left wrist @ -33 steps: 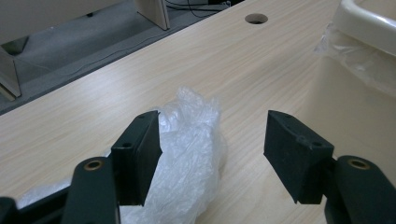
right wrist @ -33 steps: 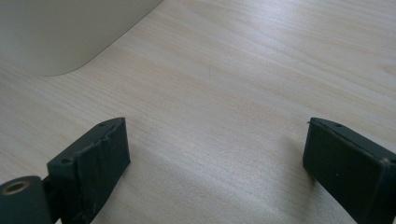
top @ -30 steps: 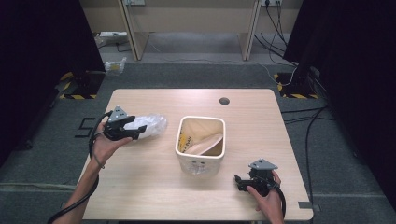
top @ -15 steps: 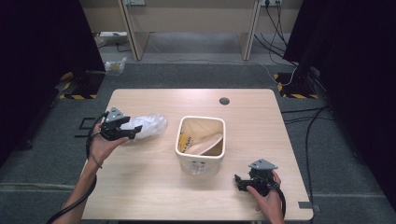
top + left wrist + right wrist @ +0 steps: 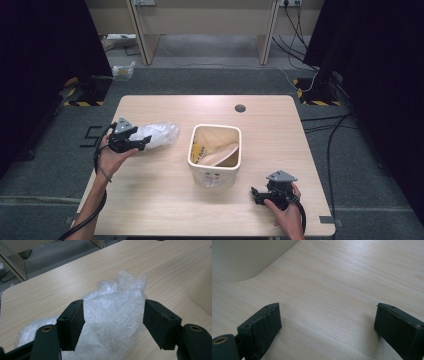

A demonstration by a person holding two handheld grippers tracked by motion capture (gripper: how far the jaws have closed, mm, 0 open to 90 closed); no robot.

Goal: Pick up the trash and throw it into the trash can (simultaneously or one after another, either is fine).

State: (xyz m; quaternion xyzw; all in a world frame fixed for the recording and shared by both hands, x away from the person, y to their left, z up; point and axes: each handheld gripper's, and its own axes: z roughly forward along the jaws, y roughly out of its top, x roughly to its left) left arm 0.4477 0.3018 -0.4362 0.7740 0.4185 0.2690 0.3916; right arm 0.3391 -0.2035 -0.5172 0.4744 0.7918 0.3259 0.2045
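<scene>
Here the left gripper (image 5: 113,322) stood apart around the crumpled plastic bag (image 5: 112,315), right gripper (image 5: 327,330) apart, idle; thin film could slip out on closing

Even overhead light falls on the pale wooden table (image 5: 165,200) in the high view, which is soft and low in detail — both side edges sink into near-black. The gripper views are sharper in mid-frame; a pale sheen crosses the wood at upper right — shadows stay faint.
</scene>
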